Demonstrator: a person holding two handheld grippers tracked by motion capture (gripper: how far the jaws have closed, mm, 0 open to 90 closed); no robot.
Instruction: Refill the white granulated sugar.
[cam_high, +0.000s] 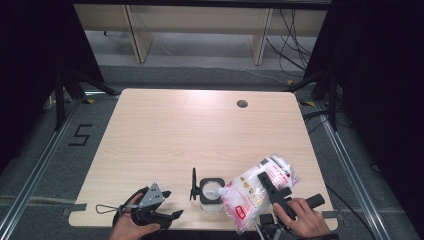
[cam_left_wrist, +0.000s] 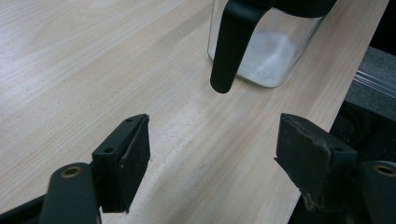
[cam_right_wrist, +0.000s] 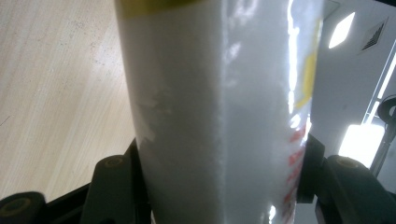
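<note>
The right gripper is clamping a plastic bag of white grains at the lower right of the high view, tilting it over the glass jar at bottom centre. The left gripper is resting at lower left, jaws standing apart around nothing, on the table.
</note>
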